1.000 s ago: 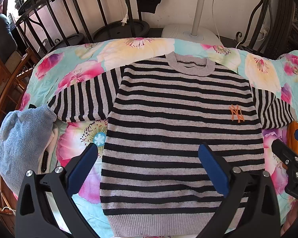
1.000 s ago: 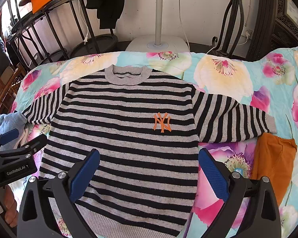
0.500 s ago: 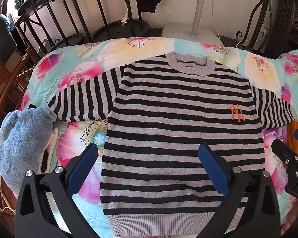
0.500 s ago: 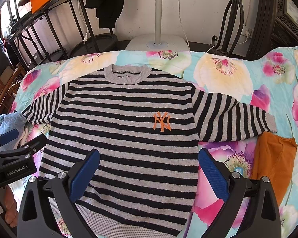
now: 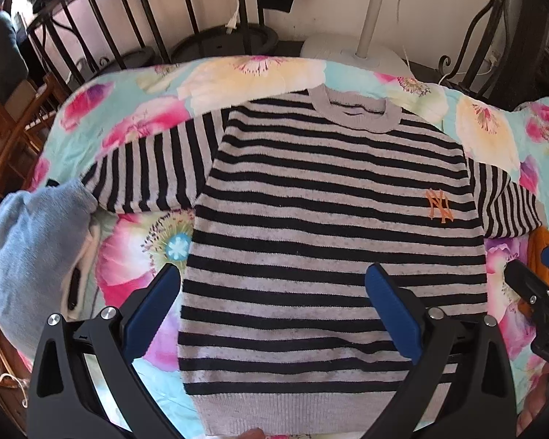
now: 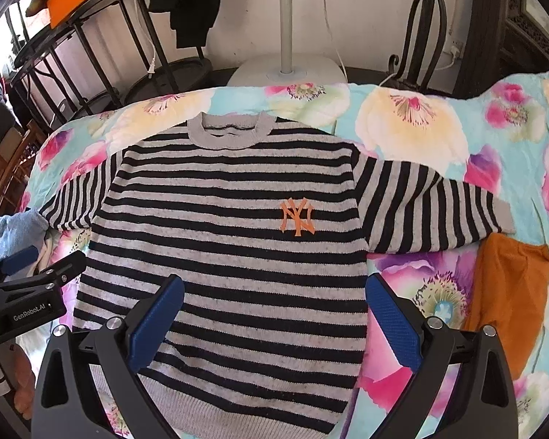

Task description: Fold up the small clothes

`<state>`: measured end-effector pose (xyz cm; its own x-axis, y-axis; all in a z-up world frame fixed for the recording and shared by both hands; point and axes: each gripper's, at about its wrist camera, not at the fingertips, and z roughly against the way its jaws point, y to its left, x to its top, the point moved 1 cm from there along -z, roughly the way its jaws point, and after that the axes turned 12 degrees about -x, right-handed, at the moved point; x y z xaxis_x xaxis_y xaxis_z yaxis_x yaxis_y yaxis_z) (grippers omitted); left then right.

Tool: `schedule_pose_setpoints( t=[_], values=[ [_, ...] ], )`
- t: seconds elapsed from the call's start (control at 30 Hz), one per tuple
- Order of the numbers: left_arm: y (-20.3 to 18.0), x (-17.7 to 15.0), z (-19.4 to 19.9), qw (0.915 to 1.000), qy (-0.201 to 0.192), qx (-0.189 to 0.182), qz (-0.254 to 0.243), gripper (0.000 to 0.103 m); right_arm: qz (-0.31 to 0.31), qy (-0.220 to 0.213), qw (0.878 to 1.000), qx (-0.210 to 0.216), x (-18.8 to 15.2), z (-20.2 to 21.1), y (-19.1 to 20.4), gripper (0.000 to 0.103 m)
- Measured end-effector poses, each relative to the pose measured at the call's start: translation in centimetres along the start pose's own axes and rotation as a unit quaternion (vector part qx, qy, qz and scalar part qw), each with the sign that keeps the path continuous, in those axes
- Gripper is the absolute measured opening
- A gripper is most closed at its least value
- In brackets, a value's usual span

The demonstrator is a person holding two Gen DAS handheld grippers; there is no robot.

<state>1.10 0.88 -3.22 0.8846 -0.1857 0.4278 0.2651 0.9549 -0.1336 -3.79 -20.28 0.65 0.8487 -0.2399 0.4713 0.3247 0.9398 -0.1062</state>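
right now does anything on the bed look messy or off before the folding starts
Nothing stands out on the striped sweater: it lies flat, face up, sleeves spread. Only the blue garment is bunched in a heap beside one sleeve end. Both grippers, left and right, are open above the hem.

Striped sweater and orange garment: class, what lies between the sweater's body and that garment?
In the right wrist view, floral sheet separates striped sweater from orange garment; the sleeve only nears its top.

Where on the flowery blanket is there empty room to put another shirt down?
The far right of the floral blanket, beyond the black-and-grey striped sweater and its sleeve, is bare. The left edge is crowded by a pale blue towel; a folded orange cloth fills the near right.
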Motion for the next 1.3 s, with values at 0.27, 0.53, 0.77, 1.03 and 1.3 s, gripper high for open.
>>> schedule_pose_setpoints(
  t=[0.27,0.53,0.77,1.03,1.3],
  values=[
    [1.0,0.1,-0.7,0.9991,0.022,-0.019,0.031,0.098,-0.079,0.035,0.993,0.075,0.6,-3.1,-3.2,0.100],
    [1.6,0.5,-0.7,0.9989,0.022,0.004,0.041,0.098,-0.250,0.097,0.956,0.120,-0.4,-8.3,-10.3,0.100],
    [2.2,0.8,-0.6,0.9986,0.019,0.007,0.049,0.098,-0.419,0.121,0.890,0.135,-1.2,-13.2,-18.8,0.100],
    [1.9,1.1,-1.5,0.9985,0.029,0.015,0.045,0.098,-0.448,0.131,0.879,0.101,-0.3,-17.3,-23.1,0.100],
    [0.7,1.4,-2.4,0.9983,0.026,0.050,0.011,0.098,-0.472,0.102,0.874,0.051,-0.2,-18.7,-26.3,0.097]
  ],
)
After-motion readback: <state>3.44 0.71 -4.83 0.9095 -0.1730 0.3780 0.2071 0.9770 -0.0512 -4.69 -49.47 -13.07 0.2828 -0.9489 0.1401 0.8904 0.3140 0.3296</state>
